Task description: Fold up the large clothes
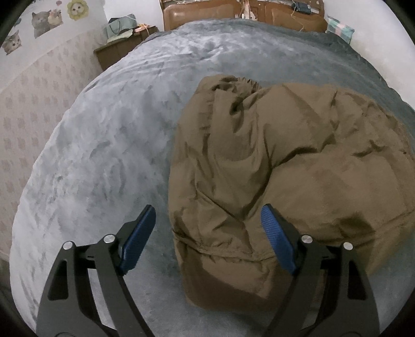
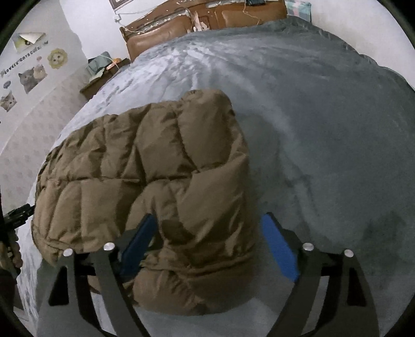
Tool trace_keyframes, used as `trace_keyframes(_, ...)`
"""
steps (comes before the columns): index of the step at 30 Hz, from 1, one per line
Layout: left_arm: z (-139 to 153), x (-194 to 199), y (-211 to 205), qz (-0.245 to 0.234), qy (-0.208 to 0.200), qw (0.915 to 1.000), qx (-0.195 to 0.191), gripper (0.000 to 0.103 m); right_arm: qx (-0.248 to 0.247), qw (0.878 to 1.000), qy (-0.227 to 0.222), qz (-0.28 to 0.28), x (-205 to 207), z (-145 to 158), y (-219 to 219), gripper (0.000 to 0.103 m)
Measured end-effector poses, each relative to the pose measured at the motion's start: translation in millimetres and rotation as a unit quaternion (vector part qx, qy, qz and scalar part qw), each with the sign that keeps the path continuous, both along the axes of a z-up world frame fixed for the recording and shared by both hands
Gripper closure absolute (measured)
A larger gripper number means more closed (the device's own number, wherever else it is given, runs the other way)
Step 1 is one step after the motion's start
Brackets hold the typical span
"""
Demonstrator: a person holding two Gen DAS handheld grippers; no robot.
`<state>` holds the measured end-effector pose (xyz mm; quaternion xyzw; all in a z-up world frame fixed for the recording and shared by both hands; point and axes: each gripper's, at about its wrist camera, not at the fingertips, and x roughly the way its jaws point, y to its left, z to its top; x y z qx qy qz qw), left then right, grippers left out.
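Note:
A brown quilted puffer jacket lies bunched and folded over on the grey plush bed cover. My left gripper hovers open over the jacket's near left edge. Its blue pads stand wide apart and neither presses on the cloth. In the right wrist view the jacket fills the lower left. My right gripper is open around its near right end. The padded fabric bulges between the fingers and covers part of the left pad, while the right pad sits just beside the jacket's edge.
A brown padded headboard closes the far end of the bed. A dark nightstand with bags stands at the far left, by a wall with cat stickers. At the left edge a hand holds the other black gripper.

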<state>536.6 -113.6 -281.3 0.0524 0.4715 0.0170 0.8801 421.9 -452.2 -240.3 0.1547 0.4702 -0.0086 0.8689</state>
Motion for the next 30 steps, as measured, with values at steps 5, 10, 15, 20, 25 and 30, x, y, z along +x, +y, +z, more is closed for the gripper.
trace_keyframes(5, 0, -6, 1, -0.002, 0.002, 1.0000, 0.008, 0.020, 0.034, 0.999, 0.020, 0.014, 10, -18, -3, 0.013)
trace_keyframes(10, -3, -11, 1, -0.001, 0.006, 0.9998, 0.016, 0.020, 0.081, 0.996, 0.034, 0.020, 20, -34, -10, 0.011)
trace_keyframes(15, -2, -15, 7, 0.007, 0.001, 0.9998, 0.018, 0.020, 0.125, 0.991, 0.036, 0.025, 29, -49, -12, 0.010)
trace_keyframes(20, -3, -21, 12, 0.013, 0.003, 0.9999, 0.011, 0.020, 0.153, 0.987, 0.034, 0.036, 33, -57, -8, 0.007)
trace_keyframes(25, -2, -25, 15, 0.009, 0.002, 0.9998, 0.015, 0.020, 0.144, 0.986, 0.038, 0.077, 40, -52, 10, 0.007)
trace_keyframes(30, 4, -22, 23, 0.014, -0.001, 0.9999, 0.005, 0.020, 0.127, 0.988, 0.037, 0.076, 55, -49, 26, 0.008)
